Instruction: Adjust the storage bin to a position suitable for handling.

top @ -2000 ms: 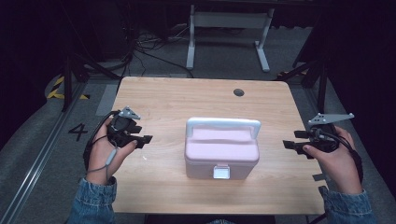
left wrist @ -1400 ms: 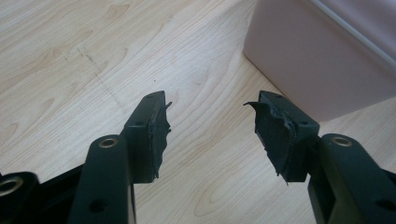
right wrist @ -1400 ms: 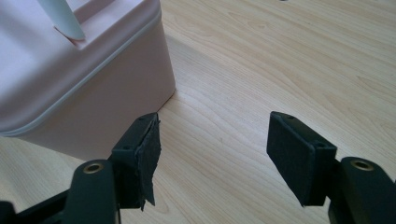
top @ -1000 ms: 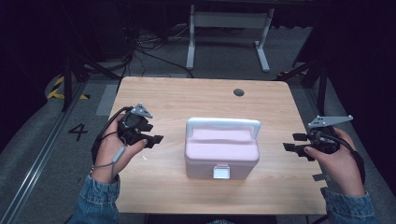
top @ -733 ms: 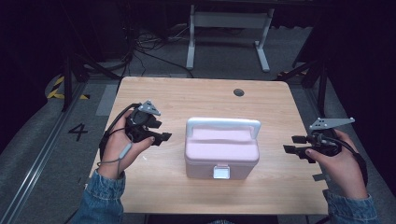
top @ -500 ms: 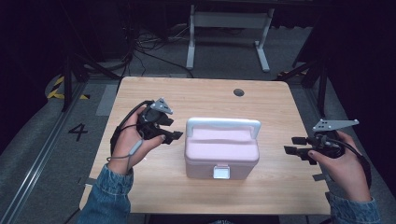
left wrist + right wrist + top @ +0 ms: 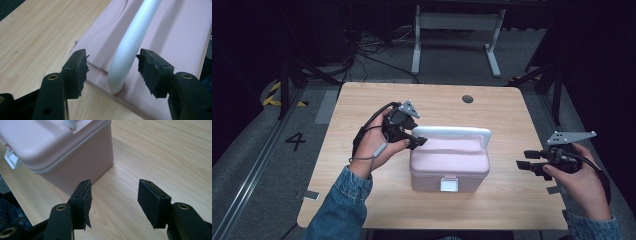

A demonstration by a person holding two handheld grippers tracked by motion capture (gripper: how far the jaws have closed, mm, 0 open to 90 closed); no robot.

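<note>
Seen from above, a person's two forearms in denim sleeves come in from the near edge of a pale wooden bench (image 7: 362,200), each hand holding a black two-jaw claw.

Nearest, at the right side of the bench, the right claw (image 7: 526,166) hovers low and points left toward a pink plastic box (image 7: 449,162). Its jaws stand wide apart with nothing between them. In the right gripper view, bare bench wood shows between its pads, and the box's corner lies just beyond the left pad, not touching it.

The pink box sits at the middle of the bench, its lid closed, with a white latch (image 7: 448,185) on its near face.

Farther back, the left claw (image 7: 416,138) sits at the left end of the box's white handle (image 7: 452,132), which lies across the lid. Its jaws have just been opening. In the left gripper view, the handle's (image 7: 130,47) curved end stands between the two pads (image 7: 79,68), with a visible gap on either side, so nothing is gripped.

Beyond the bench, a white metal frame (image 7: 457,22) stands on the dark floor.
</note>
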